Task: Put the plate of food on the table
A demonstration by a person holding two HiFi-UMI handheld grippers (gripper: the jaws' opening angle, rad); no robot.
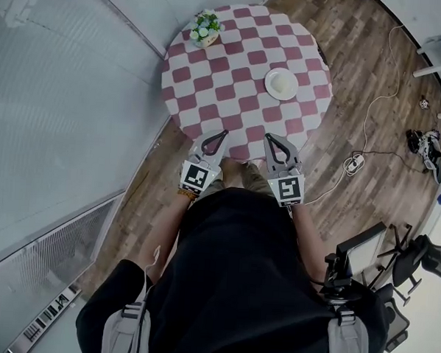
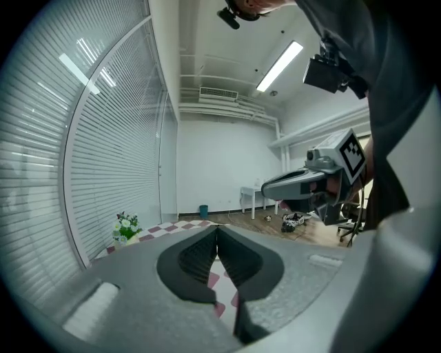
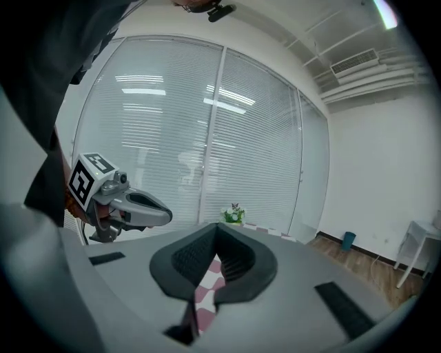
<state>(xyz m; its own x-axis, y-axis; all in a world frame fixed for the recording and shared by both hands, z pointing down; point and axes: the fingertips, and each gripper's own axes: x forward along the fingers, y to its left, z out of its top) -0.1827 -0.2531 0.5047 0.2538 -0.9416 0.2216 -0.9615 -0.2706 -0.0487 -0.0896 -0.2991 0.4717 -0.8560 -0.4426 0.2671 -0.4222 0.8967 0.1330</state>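
The plate of food (image 1: 281,84), white with a pale mound on it, rests on the right side of the round table (image 1: 232,99) with its red-and-white checked cloth. Both grippers hover side by side just over the table's near edge, well short of the plate. My left gripper (image 1: 221,134) is shut and holds nothing; its jaws meet at the tip in the left gripper view (image 2: 217,228). My right gripper (image 1: 270,138) is shut and empty as well (image 3: 216,227). Each gripper view shows the other gripper level beside it.
A small pot of flowers (image 1: 205,28) stands at the table's far left edge. A glass wall with blinds (image 1: 69,105) runs along the left. On the wooden floor lie a cable with a power strip (image 1: 352,163); office chairs (image 1: 415,260) stand at the right.
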